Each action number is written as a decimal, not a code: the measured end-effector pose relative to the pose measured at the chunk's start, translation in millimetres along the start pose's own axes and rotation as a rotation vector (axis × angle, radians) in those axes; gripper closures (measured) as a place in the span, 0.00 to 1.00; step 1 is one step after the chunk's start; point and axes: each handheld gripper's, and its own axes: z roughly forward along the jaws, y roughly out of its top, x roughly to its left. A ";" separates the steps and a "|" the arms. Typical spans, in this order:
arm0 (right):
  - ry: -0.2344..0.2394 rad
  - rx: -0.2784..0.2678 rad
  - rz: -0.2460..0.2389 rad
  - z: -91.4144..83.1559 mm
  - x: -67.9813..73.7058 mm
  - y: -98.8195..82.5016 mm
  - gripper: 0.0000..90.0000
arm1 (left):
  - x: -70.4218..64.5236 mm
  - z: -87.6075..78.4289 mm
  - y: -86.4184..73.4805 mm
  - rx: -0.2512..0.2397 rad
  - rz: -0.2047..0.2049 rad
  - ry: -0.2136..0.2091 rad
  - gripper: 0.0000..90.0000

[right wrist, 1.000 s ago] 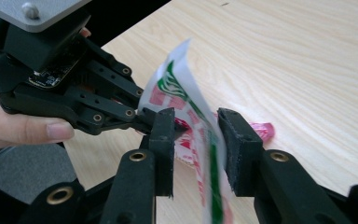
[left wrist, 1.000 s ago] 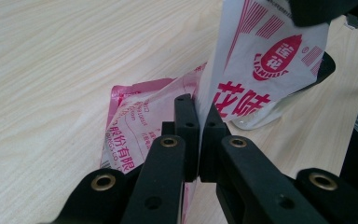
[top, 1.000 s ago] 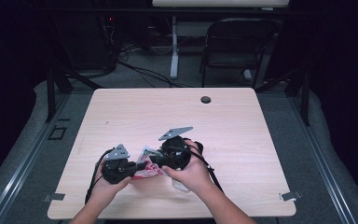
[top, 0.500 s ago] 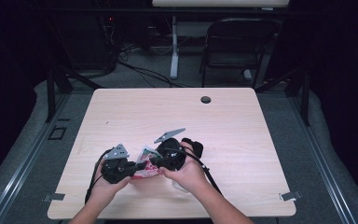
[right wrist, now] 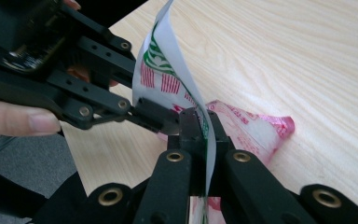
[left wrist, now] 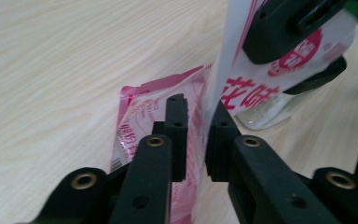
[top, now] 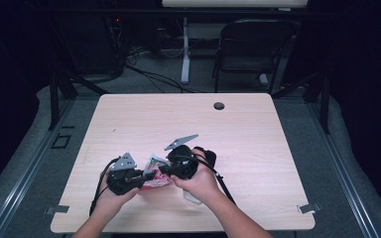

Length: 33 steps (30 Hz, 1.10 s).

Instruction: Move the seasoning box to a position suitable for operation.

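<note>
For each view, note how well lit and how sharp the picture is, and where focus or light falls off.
High view: table evenly lit, room around it dark, packet small and soft. Left gripper view: bright, print on the packet readable, near fingers slightly soft. Right gripper view: wood grain crisp, packet edge glary white.

Pink packet (left wrist: 142, 109) between parted left tongs (left wrist: 198, 133)

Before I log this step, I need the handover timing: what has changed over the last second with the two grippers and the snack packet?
The right gripper has just closed its jaws onto the packet's upper edge and now pinches it. The left gripper's jaws have just been opening, with the film between them but no longer clamped. Both hands, the packet and the table stayed about where they were.
</note>
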 end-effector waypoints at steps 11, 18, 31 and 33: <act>0.009 -0.030 -0.012 -6.2 4.3 14.0 1.00 | 14.2 3.3 -8.2 -0.005 -0.060 -0.029 0.72; 0.000 -0.066 -0.031 -13.9 4.5 19.7 1.00 | 16.4 5.5 -10.2 -0.028 -0.076 -0.047 0.65; -0.015 -0.089 -0.052 -24.1 7.1 25.9 1.00 | 14.1 8.5 -10.5 -0.033 -0.067 -0.091 0.62; -0.012 -0.090 -0.064 -26.1 9.1 26.6 1.00 | 14.3 9.6 -11.0 -0.037 -0.067 -0.108 0.60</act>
